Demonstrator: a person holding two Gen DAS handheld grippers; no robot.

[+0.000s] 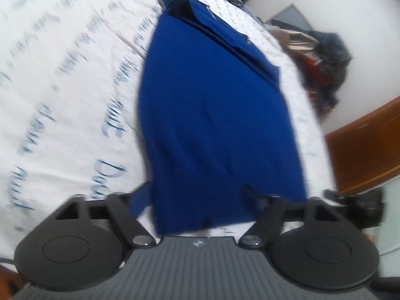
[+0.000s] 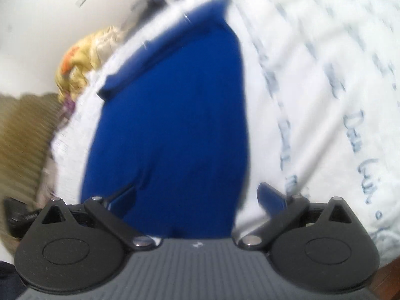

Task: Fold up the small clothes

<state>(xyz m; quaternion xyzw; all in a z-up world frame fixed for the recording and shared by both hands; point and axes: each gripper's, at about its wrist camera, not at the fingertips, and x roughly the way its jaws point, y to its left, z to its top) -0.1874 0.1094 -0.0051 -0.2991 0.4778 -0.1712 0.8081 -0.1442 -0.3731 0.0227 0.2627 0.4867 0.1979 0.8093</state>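
A royal-blue garment (image 1: pixel 212 115) lies partly folded on a white bedsheet (image 1: pixel 70 75) printed with blue script, with a folded-over side and dark collar at its far end. My left gripper (image 1: pixel 197 195) is open, its fingers spread wide at the garment's near edge; the cloth lies between and over them. In the right wrist view the same blue garment (image 2: pixel 170 130) lies on the sheet (image 2: pixel 325 87). My right gripper (image 2: pixel 197 197) is open, one finger over the cloth, the other beside its right edge. Both views are blurred by motion.
A pile of dark and red clothes (image 1: pixel 325 57) lies past the bed's right side, beside a wooden board (image 1: pixel 370 150). In the right wrist view a yellowish bundle (image 2: pixel 85 55) and a tan ribbed fabric (image 2: pixel 25 150) sit left of the bed.
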